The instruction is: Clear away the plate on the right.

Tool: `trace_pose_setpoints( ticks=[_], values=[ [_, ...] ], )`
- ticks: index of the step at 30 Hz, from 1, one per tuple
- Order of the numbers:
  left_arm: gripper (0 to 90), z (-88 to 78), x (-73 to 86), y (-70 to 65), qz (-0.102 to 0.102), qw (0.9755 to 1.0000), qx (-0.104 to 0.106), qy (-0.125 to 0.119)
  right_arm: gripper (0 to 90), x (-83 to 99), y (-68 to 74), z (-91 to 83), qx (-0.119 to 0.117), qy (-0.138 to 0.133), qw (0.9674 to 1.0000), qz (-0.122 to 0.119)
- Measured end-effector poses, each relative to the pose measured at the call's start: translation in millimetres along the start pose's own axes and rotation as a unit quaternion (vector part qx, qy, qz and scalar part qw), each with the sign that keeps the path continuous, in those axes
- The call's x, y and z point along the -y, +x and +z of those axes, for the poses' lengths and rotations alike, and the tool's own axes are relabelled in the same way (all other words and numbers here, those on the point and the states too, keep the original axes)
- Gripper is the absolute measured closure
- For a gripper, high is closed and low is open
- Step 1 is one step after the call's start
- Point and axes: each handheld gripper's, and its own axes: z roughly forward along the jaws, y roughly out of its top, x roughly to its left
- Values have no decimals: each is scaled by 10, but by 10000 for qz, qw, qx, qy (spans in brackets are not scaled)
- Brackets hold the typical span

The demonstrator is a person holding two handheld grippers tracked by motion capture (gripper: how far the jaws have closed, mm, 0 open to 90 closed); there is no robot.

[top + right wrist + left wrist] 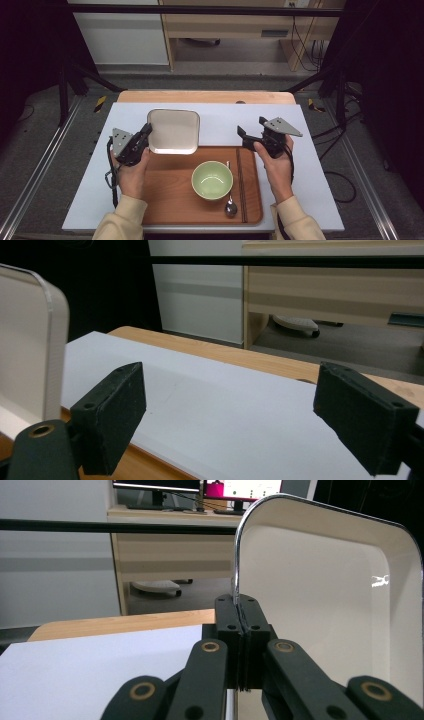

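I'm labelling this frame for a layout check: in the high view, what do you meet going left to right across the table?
left gripper → square plate → green bowl → chopsticks → right gripper

High view looks down over table; both gripper views sit low, close, sharing square plate.

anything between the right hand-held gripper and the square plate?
No. In the high view, just bare white board lies between the open right hand-held gripper and the square plate, which the left hand-held gripper clamps.
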Motion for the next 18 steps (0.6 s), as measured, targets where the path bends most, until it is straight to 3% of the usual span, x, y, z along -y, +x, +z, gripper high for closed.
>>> trace_pose_setpoints(
  ticks=[6, 16, 18],
  values=[
    [891, -116, -5, 66, 30, 10000, 22, -67, 115, 99, -209, -142, 279, 46, 9996, 53],
    [891, -290, 42, 225, 2, 9999, -90, -50, 122, 374, -570, -428, 780, 202, 9960, 384],
    [891, -345, 63, 254, -16, 9999, -96, -25, 123, 424, -638, -497, 928, 244, 9949, 305]
  ],
)
